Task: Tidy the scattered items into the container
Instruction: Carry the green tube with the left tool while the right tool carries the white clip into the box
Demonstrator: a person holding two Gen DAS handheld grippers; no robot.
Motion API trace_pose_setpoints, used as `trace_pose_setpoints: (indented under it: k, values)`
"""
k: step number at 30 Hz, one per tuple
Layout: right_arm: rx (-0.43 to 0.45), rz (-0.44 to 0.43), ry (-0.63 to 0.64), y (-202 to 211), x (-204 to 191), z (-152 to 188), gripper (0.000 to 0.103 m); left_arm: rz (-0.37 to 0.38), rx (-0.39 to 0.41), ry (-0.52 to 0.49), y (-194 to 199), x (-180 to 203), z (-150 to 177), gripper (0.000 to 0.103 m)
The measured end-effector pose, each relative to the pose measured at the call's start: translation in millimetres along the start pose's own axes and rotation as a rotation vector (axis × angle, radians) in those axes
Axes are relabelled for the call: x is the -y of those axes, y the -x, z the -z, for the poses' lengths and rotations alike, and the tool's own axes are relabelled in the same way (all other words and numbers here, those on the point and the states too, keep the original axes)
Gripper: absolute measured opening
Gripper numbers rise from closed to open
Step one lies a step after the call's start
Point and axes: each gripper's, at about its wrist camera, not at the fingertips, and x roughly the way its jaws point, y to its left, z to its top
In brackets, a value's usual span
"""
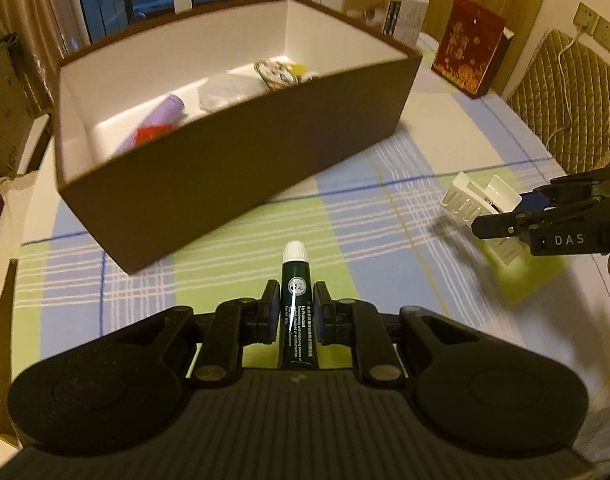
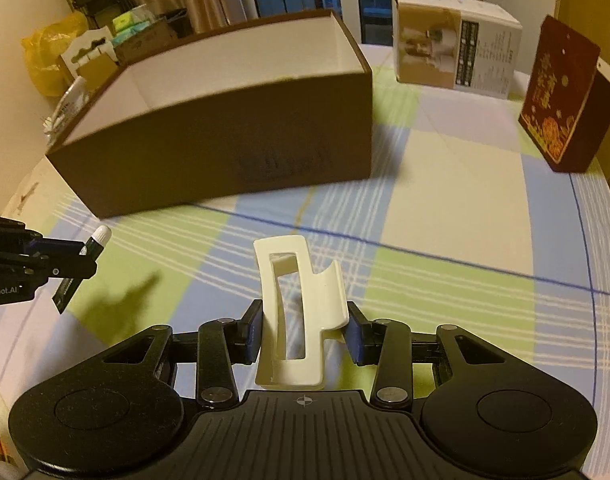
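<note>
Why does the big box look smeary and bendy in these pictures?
Left wrist view: the box has smeared edges from motion blur, and the hair clip in the right tongs is streaked too. Right wrist view: the fisheye lens curves the tablecloth lines; the clip stays sharp.

the brown box (image 2: 233, 152) hides its own floor in the right wrist view, so the things inside cannot be seen there. the small white words on the green tube (image 1: 296, 320) are too tiny to read. the tube's bottom end is hidden behind the left gripper (image 1: 297, 312).
</note>
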Motion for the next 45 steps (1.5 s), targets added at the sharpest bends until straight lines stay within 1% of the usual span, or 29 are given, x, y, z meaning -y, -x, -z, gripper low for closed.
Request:
trace_pose_setpoints:
  k: [9,19,27,33,36,39,45]
  values:
    - [0.061,-0.046,0.053,19.1,-12.0,-26.3,0.043,-0.025,0.083,-0.001,30.9,-6.7,-14.5,0.013]
    - [0.113,-0.078,0.099,28.9,-22.6,-53.0,0.043,-0.055,0.163,-0.022,55.3,-16.0,-35.1,0.013]
    - [0.168,-0.133,0.07,36.1,-18.7,-84.3,0.043,-0.08,0.22,-0.037,67.3,-26.5,-56.8,0.013]
    - [0.211,-0.173,0.06,37.2,-19.4,-116.3,0.043,-0.106,0.253,-0.061,69.3,-35.6,-78.7,0.013]
    - [0.224,-0.179,0.069,33.6,-20.7,-133.1,0.043,-0.123,0.262,-0.074,67.2,-41.2,-92.3,0.013]
    - [0.228,-0.182,0.075,27.6,-21.7,-148.4,0.043,-0.127,0.269,-0.086,63.2,-46.7,-105.8,0.013]
    - [0.211,-0.174,0.09,6.5,-21.7,-176.9,0.043,-0.123,0.251,-0.112,43.6,-55.3,-127.8,0.013]
